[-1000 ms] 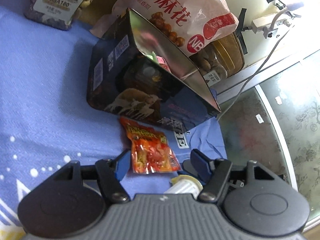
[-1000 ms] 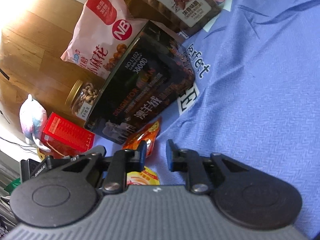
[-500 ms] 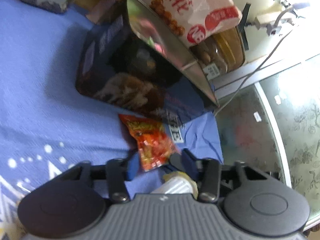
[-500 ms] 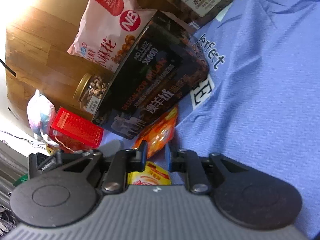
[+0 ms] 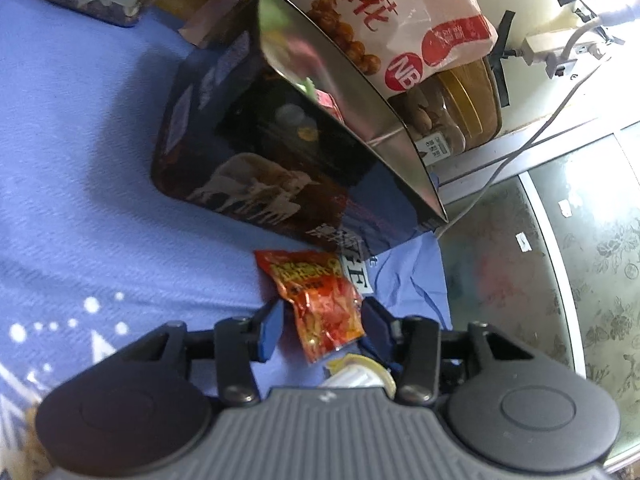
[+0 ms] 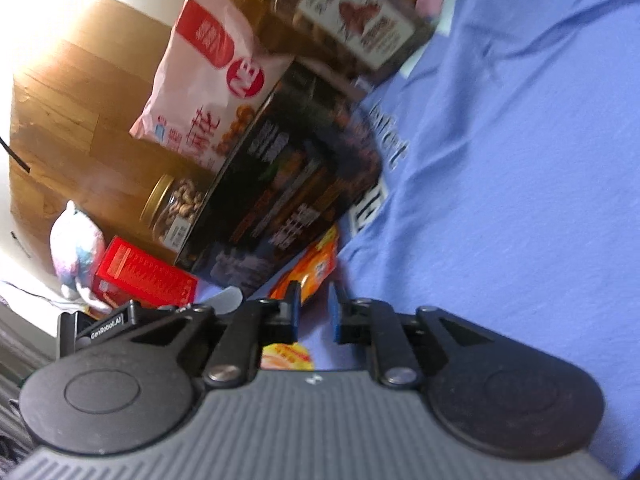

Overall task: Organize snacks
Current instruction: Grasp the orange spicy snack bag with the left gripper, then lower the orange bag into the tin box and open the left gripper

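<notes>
Left tool (image 5: 322,326): jaws just reopened slightly, spread around the near end of a small crinkly red-orange snack packet (image 5: 316,300) lying on the blue cloth (image 5: 80,160), before a dark glossy rectangular box (image 5: 280,152). Right tool (image 6: 314,312): jaws narrowly apart, just reopened, nothing between them; packet's corner lies beside its left finger.
</notes>
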A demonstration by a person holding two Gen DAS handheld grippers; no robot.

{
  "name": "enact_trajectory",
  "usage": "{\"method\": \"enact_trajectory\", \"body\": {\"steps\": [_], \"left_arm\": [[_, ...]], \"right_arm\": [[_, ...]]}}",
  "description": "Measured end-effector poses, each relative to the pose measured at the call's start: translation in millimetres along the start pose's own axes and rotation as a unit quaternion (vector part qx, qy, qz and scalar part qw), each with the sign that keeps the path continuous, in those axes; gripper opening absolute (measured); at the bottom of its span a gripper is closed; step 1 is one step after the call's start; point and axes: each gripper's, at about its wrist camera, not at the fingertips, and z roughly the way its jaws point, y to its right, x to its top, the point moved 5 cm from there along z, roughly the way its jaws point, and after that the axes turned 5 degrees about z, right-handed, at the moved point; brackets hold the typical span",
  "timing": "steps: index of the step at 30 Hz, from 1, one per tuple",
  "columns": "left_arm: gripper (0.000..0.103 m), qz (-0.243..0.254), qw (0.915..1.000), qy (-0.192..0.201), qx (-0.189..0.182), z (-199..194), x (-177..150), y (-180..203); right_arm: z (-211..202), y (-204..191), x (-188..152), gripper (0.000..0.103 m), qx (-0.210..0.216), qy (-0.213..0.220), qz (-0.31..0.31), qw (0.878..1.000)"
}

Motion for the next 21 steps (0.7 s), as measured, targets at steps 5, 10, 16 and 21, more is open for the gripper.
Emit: {"method": "enact_trajectory", "body": {"steps": [5,10,16,21], "left_arm": [[0.037,0.002,1.0,0.004,-0.002,7,0,2],[0.017,0.005,1.0,-0.001,0.008,3,-7,-2],[0.016,0.042,0.9983,0.028,-0.027,-47,-13,24],[0.017,0.083,0.9928,0.081,-0.028,-62,21,51]], "right_arm": [[9,4,13,0.018,-0.001,0.0,0.013,1.0],[18,1,8,0.005,0.003,-0.016,0.005,1.0],[-7,-28,-5,0.005,0.059,-0.029,-0.018,0.998],[-13,-73,9,0.005,0.073,0.016,-0.105,0.992]]}}
